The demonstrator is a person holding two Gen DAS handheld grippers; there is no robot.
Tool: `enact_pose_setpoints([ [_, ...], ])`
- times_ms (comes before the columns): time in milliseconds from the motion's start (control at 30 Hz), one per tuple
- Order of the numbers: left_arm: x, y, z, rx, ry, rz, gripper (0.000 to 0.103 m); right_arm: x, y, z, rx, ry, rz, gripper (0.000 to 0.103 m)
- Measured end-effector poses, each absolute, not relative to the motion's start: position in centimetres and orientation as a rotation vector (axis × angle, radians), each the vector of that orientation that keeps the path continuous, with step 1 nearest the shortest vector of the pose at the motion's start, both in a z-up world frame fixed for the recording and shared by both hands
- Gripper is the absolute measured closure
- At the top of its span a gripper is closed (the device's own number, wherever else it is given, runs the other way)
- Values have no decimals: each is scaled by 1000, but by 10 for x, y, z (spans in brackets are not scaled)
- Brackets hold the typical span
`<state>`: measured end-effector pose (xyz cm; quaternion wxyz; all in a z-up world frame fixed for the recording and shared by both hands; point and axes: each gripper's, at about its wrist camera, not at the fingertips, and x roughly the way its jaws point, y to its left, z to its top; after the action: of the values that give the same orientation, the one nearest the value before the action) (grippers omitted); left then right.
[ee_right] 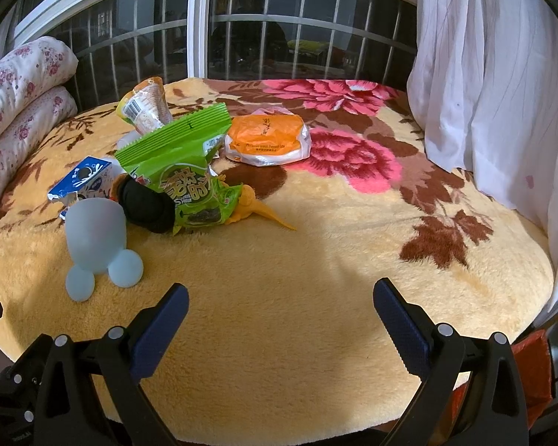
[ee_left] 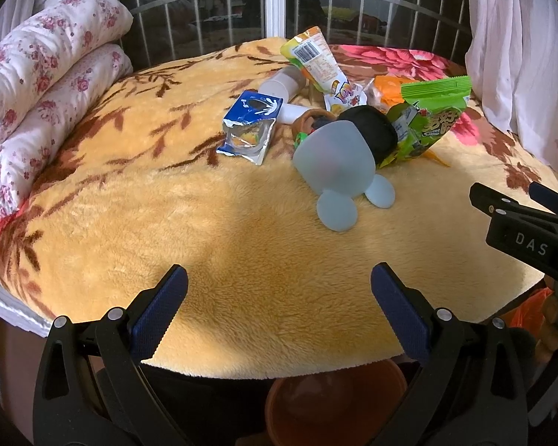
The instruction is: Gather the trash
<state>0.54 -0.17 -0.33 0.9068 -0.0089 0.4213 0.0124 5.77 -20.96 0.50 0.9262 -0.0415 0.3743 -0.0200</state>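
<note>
Trash lies in a pile on the yellow floral blanket (ee_left: 204,223): a blue biscuit wrapper (ee_left: 249,126), a green snack bag (ee_left: 435,115), an orange-and-white tube pack (ee_left: 316,59), an orange packet (ee_right: 266,139) and a white cup (ee_left: 282,83). A pale blue mouse-eared cup (ee_left: 338,171) lies on its side beside a black object (ee_left: 372,130). My left gripper (ee_left: 279,308) is open and empty above the blanket's near edge. My right gripper (ee_right: 279,319) is open and empty, right of the pile; it also shows in the left wrist view (ee_left: 509,200).
A folded floral quilt (ee_left: 37,104) lies at the left. A barred window (ee_left: 271,7) is behind, a white curtain (ee_right: 494,74) at the right. A brown bin (ee_left: 334,405) stands below the blanket's front edge.
</note>
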Motion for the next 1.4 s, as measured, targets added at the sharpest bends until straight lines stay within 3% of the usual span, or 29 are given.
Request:
enact_pose_setpoints([
  [600,10,-1,-5,-20,875,27,7,78,-205,1,-85,775,-13,5],
  [867,16,1,-6,-23,857,22,7,89,-195,12,13,592,205,5],
  [1133,21,7,-10,-22,852,22,7,121,-184,13,53,623,200,6],
  [1233,25,11,-12,-30,853,14,7,137,-181,10,60,635,195,28],
  [1300,26,12,-13,-30,850,12,7,149,-177,4,43,657,178,53],
  [1400,28,14,-15,-35,844,4,7,164,-172,-4,44,690,206,70],
])
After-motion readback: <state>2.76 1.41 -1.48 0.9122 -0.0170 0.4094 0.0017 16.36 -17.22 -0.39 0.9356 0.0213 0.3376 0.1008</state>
